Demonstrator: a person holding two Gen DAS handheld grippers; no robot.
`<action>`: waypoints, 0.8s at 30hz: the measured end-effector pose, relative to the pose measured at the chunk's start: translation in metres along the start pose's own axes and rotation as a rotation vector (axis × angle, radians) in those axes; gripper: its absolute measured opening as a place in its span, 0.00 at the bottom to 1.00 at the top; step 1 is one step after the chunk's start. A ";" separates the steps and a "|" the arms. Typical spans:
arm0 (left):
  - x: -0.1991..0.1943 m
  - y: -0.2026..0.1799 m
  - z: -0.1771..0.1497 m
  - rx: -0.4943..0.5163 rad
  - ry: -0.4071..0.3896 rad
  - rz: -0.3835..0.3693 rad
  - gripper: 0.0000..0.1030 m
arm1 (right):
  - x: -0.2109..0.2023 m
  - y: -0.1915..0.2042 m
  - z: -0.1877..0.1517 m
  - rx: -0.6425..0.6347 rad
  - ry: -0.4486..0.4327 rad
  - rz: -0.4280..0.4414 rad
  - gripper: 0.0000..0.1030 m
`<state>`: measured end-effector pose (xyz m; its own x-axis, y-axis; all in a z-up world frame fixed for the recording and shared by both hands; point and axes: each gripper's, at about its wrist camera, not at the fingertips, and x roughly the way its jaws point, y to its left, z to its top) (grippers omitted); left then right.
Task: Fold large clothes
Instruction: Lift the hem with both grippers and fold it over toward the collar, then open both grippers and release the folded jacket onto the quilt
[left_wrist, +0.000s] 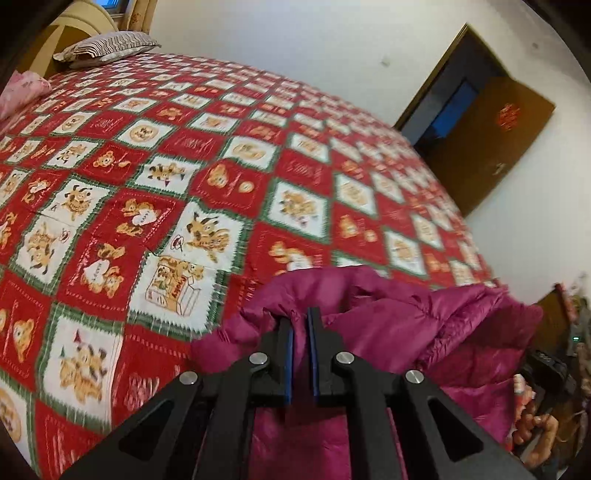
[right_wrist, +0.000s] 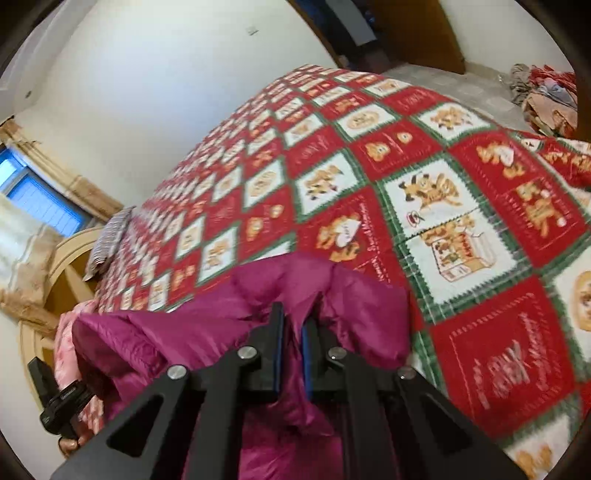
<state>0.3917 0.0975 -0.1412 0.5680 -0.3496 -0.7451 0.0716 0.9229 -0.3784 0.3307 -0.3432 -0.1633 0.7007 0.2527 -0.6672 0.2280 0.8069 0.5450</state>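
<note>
Left wrist view: left gripper (left_wrist: 300, 314) clamped on bunched edge of magenta puffer jacket (left_wrist: 424, 325), fabric pinched between blue pads. Jacket hangs below gripper, over near edge of bed (left_wrist: 229, 155) with red, white and green patchwork cover. Striped pillow (left_wrist: 107, 46) at far end. Open brown door (left_wrist: 491, 144) in white wall.

Right wrist view: right gripper (right_wrist: 292, 317) pinching another fold of jacket (right_wrist: 177, 332), over same bed (right_wrist: 369, 177). Window (right_wrist: 33, 195) far left. Clothes pile (right_wrist: 543, 92) on floor.

left gripper (left_wrist: 300, 314) clamped, right gripper (right_wrist: 293, 314) clamped, tilted downward
</note>
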 end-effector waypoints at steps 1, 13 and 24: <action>0.009 0.002 -0.001 -0.007 0.015 0.018 0.06 | 0.005 -0.001 -0.002 0.000 -0.009 -0.006 0.11; 0.011 0.058 0.010 -0.308 0.043 -0.303 0.08 | 0.025 -0.006 -0.010 -0.038 -0.086 -0.074 0.21; -0.084 0.045 0.031 -0.190 -0.201 -0.169 0.81 | -0.077 0.008 0.003 -0.081 -0.285 -0.034 0.84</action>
<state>0.3724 0.1732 -0.0786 0.7130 -0.4390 -0.5467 0.0354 0.8012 -0.5973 0.2808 -0.3573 -0.1061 0.8578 0.0740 -0.5086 0.2080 0.8550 0.4751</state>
